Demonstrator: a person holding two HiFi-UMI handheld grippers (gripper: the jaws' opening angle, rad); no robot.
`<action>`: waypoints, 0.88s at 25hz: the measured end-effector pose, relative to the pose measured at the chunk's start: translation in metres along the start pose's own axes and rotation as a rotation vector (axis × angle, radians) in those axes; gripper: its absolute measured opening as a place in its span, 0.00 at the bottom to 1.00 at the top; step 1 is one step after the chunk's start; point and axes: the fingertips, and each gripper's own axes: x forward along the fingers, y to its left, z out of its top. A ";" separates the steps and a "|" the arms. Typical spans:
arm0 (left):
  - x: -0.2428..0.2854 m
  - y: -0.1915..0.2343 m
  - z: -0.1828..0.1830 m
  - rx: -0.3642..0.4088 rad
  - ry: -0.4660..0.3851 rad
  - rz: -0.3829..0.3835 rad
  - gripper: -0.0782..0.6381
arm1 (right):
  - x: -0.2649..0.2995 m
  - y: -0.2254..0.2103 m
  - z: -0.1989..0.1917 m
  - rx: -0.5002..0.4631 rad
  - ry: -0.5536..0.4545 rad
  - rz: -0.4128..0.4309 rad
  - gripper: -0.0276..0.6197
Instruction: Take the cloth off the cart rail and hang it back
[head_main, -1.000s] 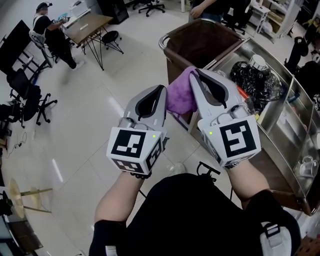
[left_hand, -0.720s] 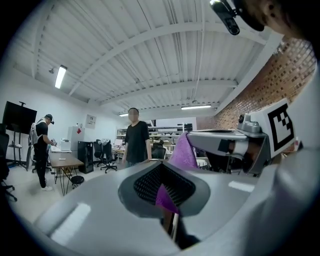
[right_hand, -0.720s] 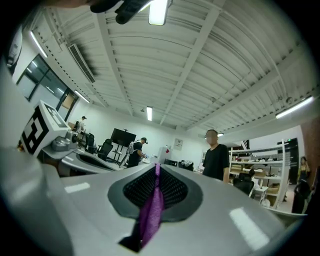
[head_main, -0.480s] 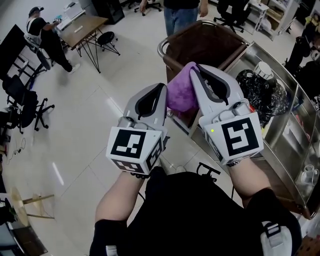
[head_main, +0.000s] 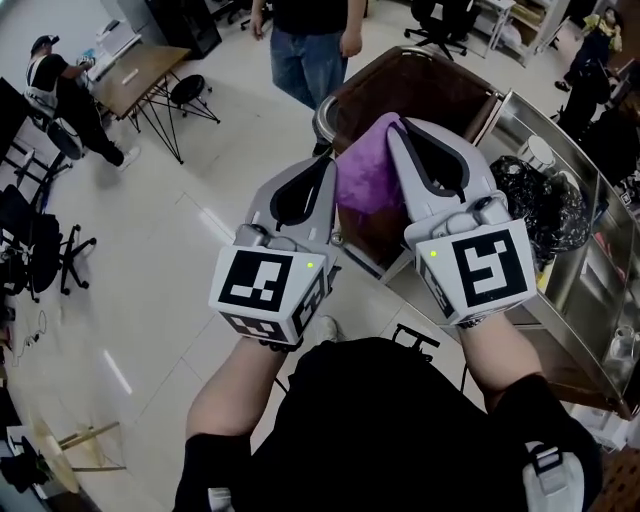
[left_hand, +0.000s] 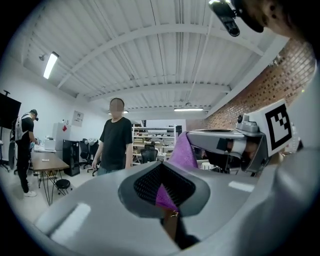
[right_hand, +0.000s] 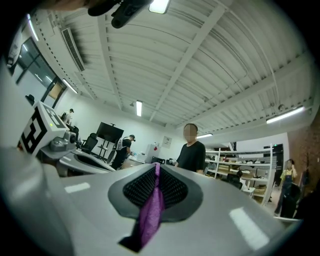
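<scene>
Cloth (head_main: 368, 180), purple, is held up between two hand-held grippers, side by side in the head view. The left hand-held gripper (head_main: 324, 163) has its jaws closed on one edge of it, a purple strip showing between the ribbed pads. The right hand-held gripper (head_main: 396, 126) is likewise clamped narrow on the other edge, with a fold hanging down from its pads. The bunched middle hangs between them, seen over the near-left corner of the rail (head_main: 328, 108). Just beyond is the brown cart bin (head_main: 420, 85), and to its right a steel shelf (head_main: 590, 270) with a black bag (head_main: 540, 205). Farther off, a person in a black shirt (head_main: 305, 30) stands on the pale floor (head_main: 150, 270).
</scene>
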 end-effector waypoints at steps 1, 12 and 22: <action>0.003 0.007 0.003 0.000 -0.001 -0.009 0.10 | 0.007 -0.001 0.001 -0.002 0.002 -0.012 0.08; 0.040 0.077 0.007 -0.016 0.001 -0.126 0.11 | 0.081 -0.021 -0.012 -0.011 0.055 -0.153 0.08; 0.118 0.142 0.028 -0.057 0.005 -0.203 0.11 | 0.169 -0.077 -0.001 -0.036 0.086 -0.236 0.08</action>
